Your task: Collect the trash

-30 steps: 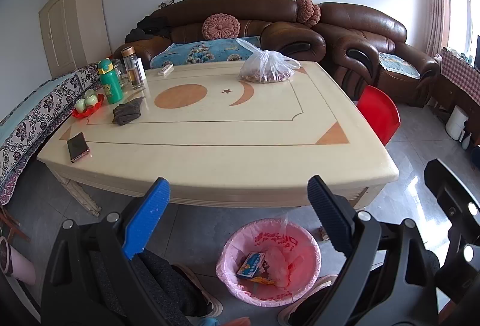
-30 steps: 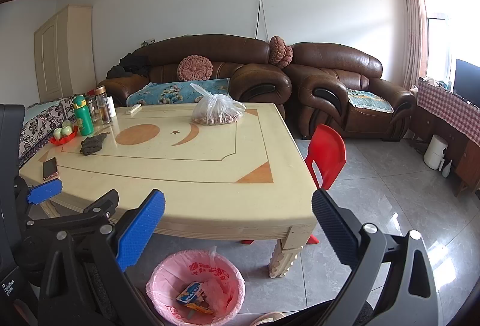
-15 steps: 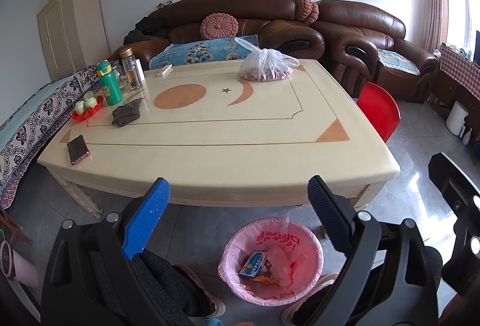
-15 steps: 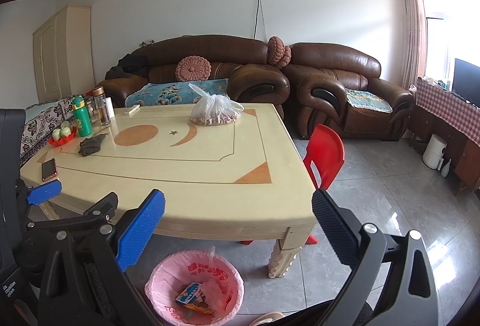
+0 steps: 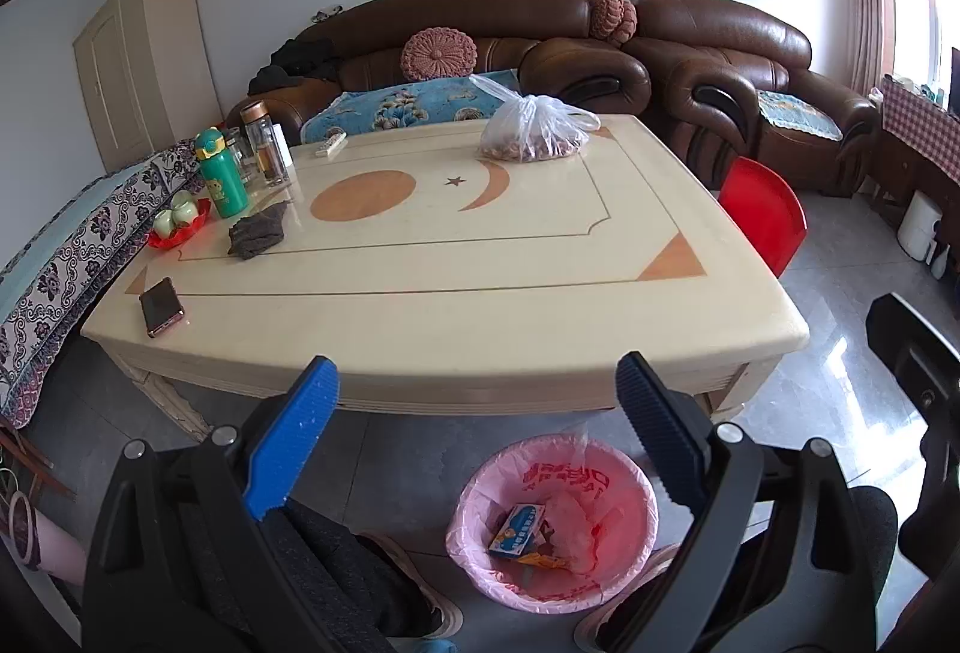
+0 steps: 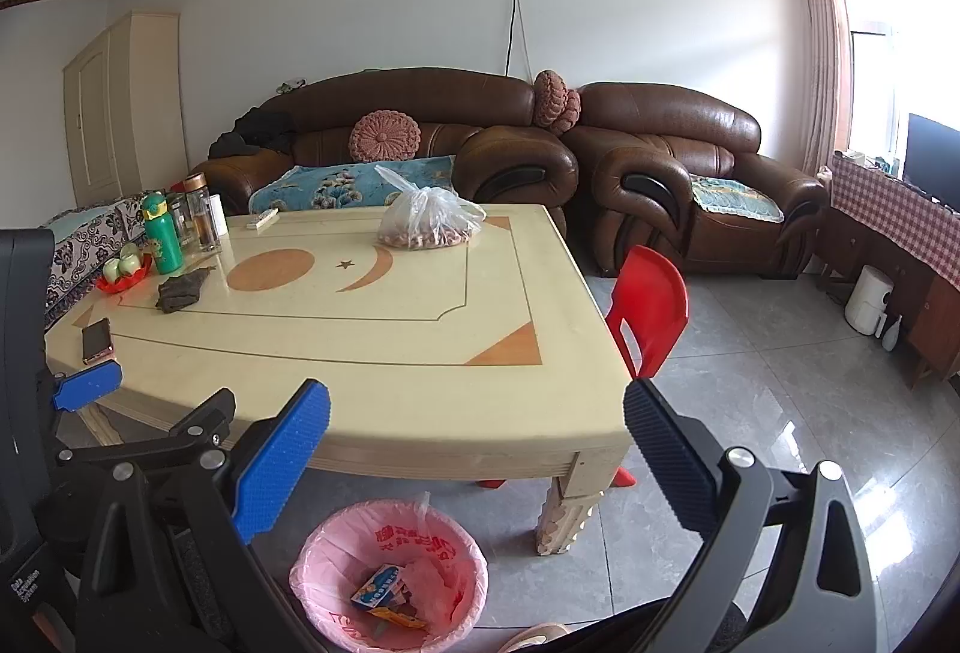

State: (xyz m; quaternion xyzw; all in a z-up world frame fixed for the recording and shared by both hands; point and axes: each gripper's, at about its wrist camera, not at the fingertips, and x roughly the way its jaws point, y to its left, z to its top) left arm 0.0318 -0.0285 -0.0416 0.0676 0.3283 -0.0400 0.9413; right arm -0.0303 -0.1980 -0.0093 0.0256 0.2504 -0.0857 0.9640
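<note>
Left gripper [image 5: 474, 434]: jaws wide apart, nothing between them; held above the floor just off the tabletop's near edge, over the bin.
Right gripper [image 6: 477, 464]: jaws wide apart, empty; beside the left one, near the tabletop's near right corner.
Trash bin [image 5: 555, 464]: pink-lined, on the floor just outside the near edge of the tabletop; holds a small blue-and-yellow carton [image 5: 517, 527] and crumpled wrappers.
Table [image 5: 540, 347]: cream top with orange inlays; its middle and whole near edge are bare.
Plastic bag [image 5: 531, 134]: clear, knotted, brownish contents; at the far edge, right of centre.
Phone [image 5: 161, 306]: flat, near the left near corner.
Dark cloth [image 5: 258, 231]: crumpled, towards the left edge.
Green bottle [image 5: 221, 171]: upright at the far left corner, beside glass flasks and a red dish [image 5: 178, 227] of pale fruit.
Remote [image 5: 331, 146]: at the far edge.
Red chair [image 6: 651, 308]: against the right edge.
Floor [image 6: 780, 383]: grey tile, open to the right of the table.
</note>
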